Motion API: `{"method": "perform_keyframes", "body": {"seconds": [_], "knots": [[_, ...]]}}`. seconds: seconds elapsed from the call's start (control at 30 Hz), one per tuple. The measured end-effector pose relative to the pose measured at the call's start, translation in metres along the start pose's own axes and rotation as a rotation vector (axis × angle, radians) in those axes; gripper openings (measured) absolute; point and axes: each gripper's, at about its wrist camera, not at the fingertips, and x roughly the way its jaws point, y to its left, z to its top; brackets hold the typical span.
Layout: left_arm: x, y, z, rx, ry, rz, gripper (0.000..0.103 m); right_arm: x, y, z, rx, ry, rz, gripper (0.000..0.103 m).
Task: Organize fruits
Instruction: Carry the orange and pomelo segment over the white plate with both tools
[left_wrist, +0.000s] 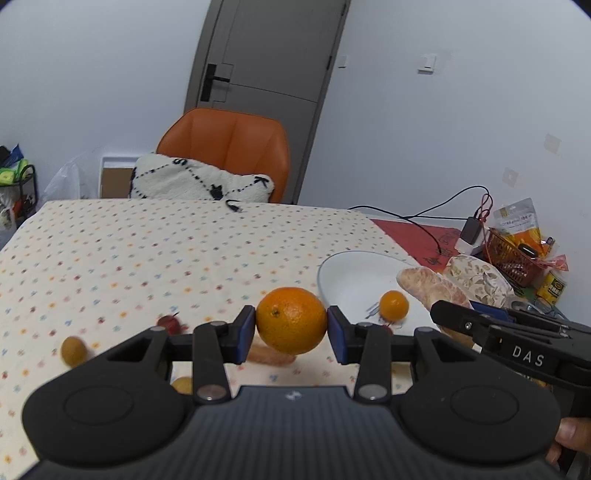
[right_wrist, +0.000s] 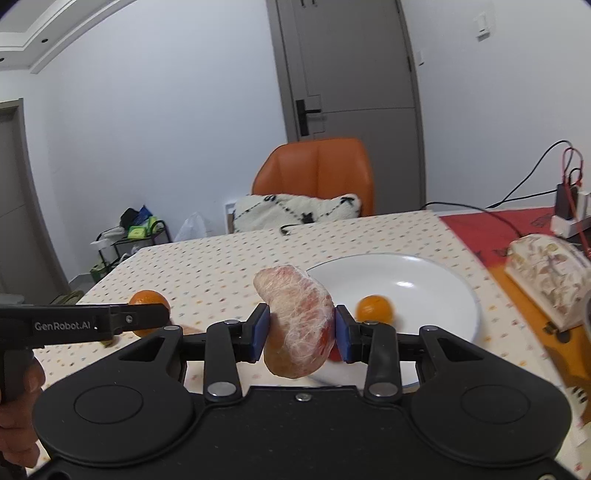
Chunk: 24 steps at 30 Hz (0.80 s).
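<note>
My left gripper (left_wrist: 291, 328) is shut on a large orange (left_wrist: 291, 320) and holds it above the dotted tablecloth, left of the white plate (left_wrist: 351, 275). A small orange (left_wrist: 394, 305) lies on the plate. My right gripper (right_wrist: 301, 330) is shut on a peeled pomelo segment (right_wrist: 297, 325) held over the near left rim of the plate (right_wrist: 424, 269); the small orange (right_wrist: 375, 309) lies just beyond it. The segment also shows in the left wrist view (left_wrist: 430, 288). The large orange shows partly behind the left gripper's finger in the right wrist view (right_wrist: 147, 298).
On the cloth near the left gripper lie a small red fruit (left_wrist: 169, 324), two small yellow-brown fruits (left_wrist: 74, 350) and another pomelo piece (left_wrist: 271, 356). A patterned tissue box (left_wrist: 476, 278), a red basket (left_wrist: 511, 254) and cables sit at the right. An orange chair (left_wrist: 229, 147) stands behind the table.
</note>
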Motion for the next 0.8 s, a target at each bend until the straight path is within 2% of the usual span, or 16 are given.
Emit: {"method": "perform_keyframes", "body": {"seconds": [0.3,0.8], "knots": [[0.018,-0.021,0.012,0.035,-0.002,-0.014,0.041,0.007,-0.032,0.004,0.046,0.01,-0.027,0.036],[0.069,-0.053,0.014,0.089,0.068,-0.022,0.041,0.032,-0.072,0.002,0.094,-0.007,-0.067,0.036]]}}
